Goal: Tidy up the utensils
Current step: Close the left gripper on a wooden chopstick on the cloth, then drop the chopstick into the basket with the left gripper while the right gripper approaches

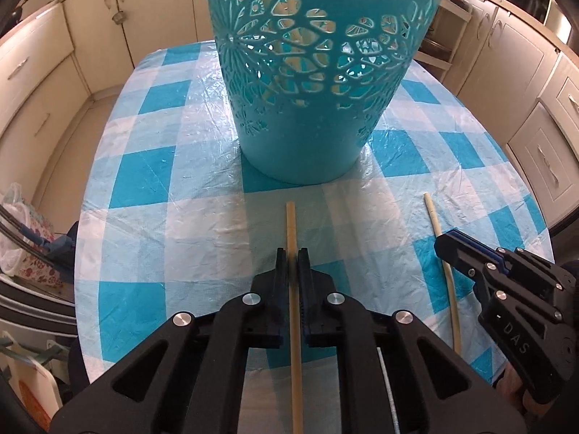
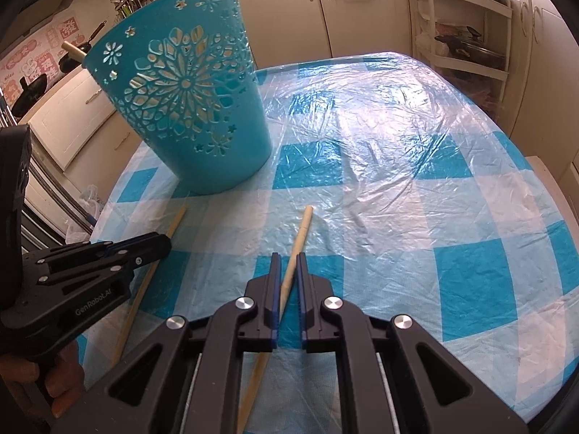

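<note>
Two chopsticks point(image 1: 291, 238) point(image 2: 299, 242), each clamped in a hand-held gripper point(image 1: 292, 264) point(image 2: 288, 267).

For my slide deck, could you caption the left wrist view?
Left gripper shut on a chopstick before the teal basket; right gripper clamps a second chopstick.

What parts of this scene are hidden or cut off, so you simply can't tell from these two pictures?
- Basket rim: cut off by the top edge in the left wrist view.
- Basket contents: only glimpsed through cut-outs in both views; one stick-like end pokes out.
- Near ends of both chopsticks: hidden under the left gripper and right gripper.
- The person: only fingers show in the right wrist view.
</note>
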A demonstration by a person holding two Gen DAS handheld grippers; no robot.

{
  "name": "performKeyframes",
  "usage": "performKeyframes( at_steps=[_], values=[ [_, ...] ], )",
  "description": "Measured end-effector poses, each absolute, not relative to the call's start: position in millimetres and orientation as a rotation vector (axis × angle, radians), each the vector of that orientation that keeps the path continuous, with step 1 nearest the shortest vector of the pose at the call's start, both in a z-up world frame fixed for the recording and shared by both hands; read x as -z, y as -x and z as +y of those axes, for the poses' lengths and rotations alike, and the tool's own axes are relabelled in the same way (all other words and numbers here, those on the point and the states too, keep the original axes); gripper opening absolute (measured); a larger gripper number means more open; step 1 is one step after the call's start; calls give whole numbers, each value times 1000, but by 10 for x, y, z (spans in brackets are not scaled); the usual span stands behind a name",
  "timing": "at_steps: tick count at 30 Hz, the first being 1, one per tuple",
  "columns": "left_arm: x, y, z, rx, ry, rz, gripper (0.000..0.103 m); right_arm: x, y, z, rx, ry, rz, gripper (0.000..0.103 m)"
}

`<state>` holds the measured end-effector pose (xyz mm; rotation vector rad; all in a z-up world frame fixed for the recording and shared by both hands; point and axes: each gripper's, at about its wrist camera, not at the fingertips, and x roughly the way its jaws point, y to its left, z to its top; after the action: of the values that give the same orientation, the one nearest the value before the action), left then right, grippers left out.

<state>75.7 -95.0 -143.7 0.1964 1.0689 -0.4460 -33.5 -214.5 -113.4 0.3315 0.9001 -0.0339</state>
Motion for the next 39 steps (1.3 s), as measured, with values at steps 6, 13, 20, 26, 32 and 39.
performKeyframes(
  at_steps=[6,13,20,26,32,39],
  values=[
    [1438,-753,-1064,435,-309,1037,11,1134,315,-2104,23,-315,892,9],
    [1412,-712,-865,453,-259,1059,5,1148,310,-2039,32,-278,867,9],
    [1256,-569,-618,447,-222,1042,5,1141,309,-2034,35,-266,866,10],
    [1052,-403,-593,468,-211,985,5,1135,307,-1995,33,-250,861,14],
    [767,-259,-570,518,-166,931,5,1124,309,-1943,34,-222,861,18],
    [262,-223,-539,606,-54,848,5,1127,312,-1923,31,-210,862,21]
  ],
)
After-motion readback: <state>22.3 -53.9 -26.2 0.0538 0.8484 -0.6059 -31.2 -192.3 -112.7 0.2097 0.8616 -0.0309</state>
